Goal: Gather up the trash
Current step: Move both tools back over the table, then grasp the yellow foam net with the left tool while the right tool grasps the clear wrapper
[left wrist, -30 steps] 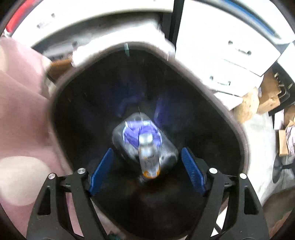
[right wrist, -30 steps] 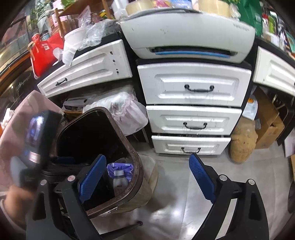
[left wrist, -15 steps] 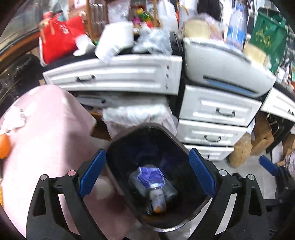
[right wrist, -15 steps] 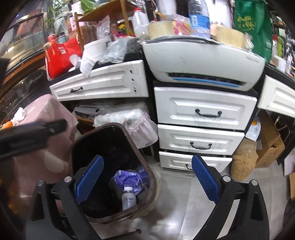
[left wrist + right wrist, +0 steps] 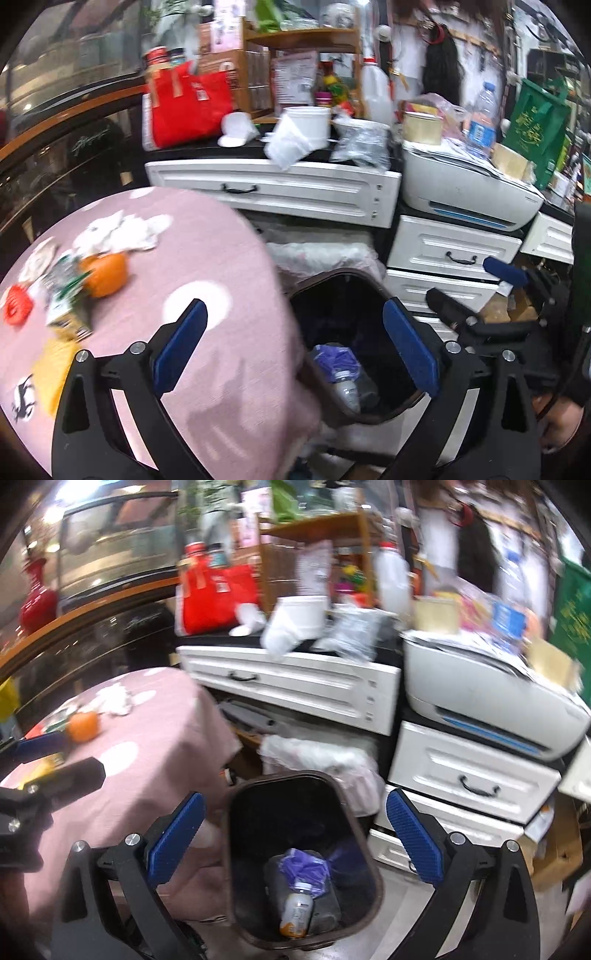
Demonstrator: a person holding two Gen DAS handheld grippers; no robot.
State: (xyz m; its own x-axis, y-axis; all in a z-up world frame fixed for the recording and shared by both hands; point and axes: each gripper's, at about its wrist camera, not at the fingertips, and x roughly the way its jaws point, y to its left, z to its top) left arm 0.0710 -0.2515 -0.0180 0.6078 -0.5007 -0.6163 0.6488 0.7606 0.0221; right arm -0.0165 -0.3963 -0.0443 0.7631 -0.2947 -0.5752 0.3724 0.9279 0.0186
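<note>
A dark brown trash bin [image 5: 236,853] stands on the floor beside a pink-clothed table [image 5: 207,258]. Inside lie a small bottle [image 5: 295,910] and a purple wrapper [image 5: 303,866]; both also show in the left wrist view, the bottle [image 5: 347,387] under the wrapper [image 5: 338,360]. My left gripper [image 5: 295,347] is open and empty, above the table edge and bin [image 5: 391,295]. My right gripper [image 5: 295,836] is open and empty above the bin. On the table lie crumpled white tissues [image 5: 118,230], an orange [image 5: 105,273], a red object [image 5: 16,304] and a yellow wrapper [image 5: 53,363].
White drawers [image 5: 454,251] and a printer [image 5: 469,195] stand behind the bin. A cluttered counter holds a red bag [image 5: 188,107], cups and bottles. A plastic bag [image 5: 317,757] sits behind the bin. My right gripper's body [image 5: 517,314] shows at the right of the left wrist view.
Both grippers have pulled up and back from the bin. The left one has swung left, so the table with its litter has come into view. The bottle stays in the bin.
</note>
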